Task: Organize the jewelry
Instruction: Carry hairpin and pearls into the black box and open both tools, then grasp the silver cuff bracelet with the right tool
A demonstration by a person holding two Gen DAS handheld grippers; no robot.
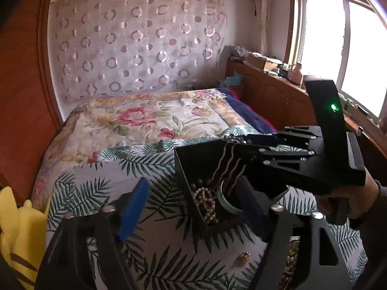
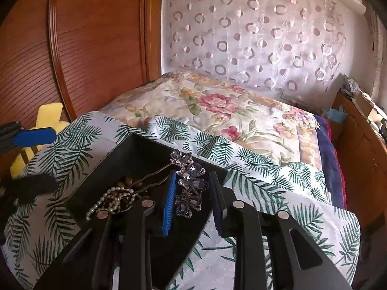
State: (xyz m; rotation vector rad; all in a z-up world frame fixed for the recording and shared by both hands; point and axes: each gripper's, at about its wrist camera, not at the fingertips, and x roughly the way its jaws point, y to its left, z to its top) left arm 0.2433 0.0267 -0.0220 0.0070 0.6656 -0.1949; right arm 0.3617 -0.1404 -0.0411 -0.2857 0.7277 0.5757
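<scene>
Jewelry partly sorted: white pearl strand (image 2: 106, 199) lies inside open black rectangular box (image 2: 125, 152), centre frame. Right hand-held gripper (image 2: 193, 193) jaws parted around purple rhinestone flower hairpin (image 2: 191, 183), release pending. Left hand-held gripper (image 1: 193, 203) wide, empty. Small gold piece (image 1: 244, 257) remains on bed.

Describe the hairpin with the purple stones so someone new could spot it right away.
Start at the leaf-print cloth on the bed, then find the black box on it. The jeweled hairpin sits at the box's right edge, between the right gripper's open fingers. Unlike the pearl strand beside it, it has purple rhinestone flowers and wavy bronze prongs.
</scene>
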